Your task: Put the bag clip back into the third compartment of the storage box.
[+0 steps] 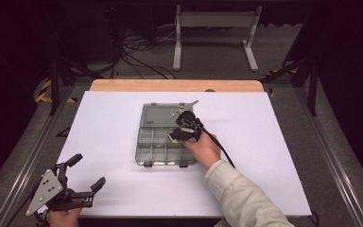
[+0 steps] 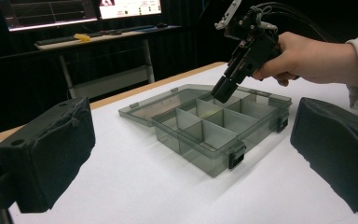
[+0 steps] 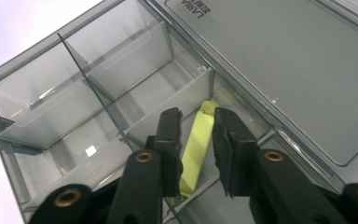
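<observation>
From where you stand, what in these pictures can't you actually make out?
- The lower end of the yellow-green piece in the right gripper view: the right gripper covers it, so whether the jaws touch it is unclear.
- The label print on the open lid of the compartment box: cut off by the top edge.
- The monitor screens in the left gripper view: too small and blurred to read.

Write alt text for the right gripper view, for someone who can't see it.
Two black jaws of the right gripper stand slightly apart on either side of a yellow-green plastic piece lying in a compartment of a clear grey divided organizer box, whose open lid lies flat beyond.
</observation>
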Demonstrator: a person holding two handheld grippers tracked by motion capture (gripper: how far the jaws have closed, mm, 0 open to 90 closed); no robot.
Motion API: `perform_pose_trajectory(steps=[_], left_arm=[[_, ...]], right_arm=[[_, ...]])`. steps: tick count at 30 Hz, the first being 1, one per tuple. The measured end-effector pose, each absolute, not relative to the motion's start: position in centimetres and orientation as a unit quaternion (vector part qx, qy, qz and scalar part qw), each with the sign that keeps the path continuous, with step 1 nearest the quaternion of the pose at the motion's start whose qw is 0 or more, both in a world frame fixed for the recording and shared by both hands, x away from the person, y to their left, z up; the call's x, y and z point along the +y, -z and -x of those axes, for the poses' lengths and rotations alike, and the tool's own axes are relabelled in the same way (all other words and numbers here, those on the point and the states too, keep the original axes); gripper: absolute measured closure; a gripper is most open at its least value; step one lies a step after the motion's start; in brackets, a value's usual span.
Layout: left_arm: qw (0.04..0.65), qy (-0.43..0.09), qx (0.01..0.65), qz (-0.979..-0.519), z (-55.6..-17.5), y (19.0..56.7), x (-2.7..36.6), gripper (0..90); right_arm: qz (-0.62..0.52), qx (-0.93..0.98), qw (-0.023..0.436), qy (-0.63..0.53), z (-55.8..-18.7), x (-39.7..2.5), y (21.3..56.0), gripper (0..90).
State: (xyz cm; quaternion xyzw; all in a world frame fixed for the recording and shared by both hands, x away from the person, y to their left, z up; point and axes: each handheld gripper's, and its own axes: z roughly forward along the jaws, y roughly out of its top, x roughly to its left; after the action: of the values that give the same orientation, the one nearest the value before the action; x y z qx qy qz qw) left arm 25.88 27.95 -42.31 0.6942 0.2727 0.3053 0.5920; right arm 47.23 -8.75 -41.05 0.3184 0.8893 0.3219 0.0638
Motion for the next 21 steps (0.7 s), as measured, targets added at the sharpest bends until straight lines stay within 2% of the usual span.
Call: perform_pose_trajectory(steps=[6, 10, 11, 16, 21], left_arm=[[0.592, -0.304, 0.273, -0.695, -25.9, 42.3, 27.9, 0.5], [0.592, -0.304, 0.274, -0.694, -25.9, 42.3, 27.9, 0.5], [0.592, -0.304, 0.274, -0.694, -25.9, 42.3, 27.9, 0.5], [0.593, -0.305, 0.273, -0.693, -25.9, 42.3, 27.9, 0.5], [0.594, -0.305, 0.274, -0.692, -25.8, 42.3, 28.0, 0.5]], right_arm=[[-0.310, 0.887, 0.072, -0.335, -46.7, -8.8, 40.1, 64.3], [-0.303, 0.881, 0.082, -0.355, -45.8, -9.1, 38.7, 55.2], [-0.303, 0.881, 0.082, -0.355, -45.8, -9.1, 38.7, 55.2], [-0.286, 0.874, 0.097, -0.380, -44.5, -9.7, 36.9, 42.0], [-0.273, 0.871, 0.106, -0.393, -43.1, -10.2, 35.5, 34.9]])
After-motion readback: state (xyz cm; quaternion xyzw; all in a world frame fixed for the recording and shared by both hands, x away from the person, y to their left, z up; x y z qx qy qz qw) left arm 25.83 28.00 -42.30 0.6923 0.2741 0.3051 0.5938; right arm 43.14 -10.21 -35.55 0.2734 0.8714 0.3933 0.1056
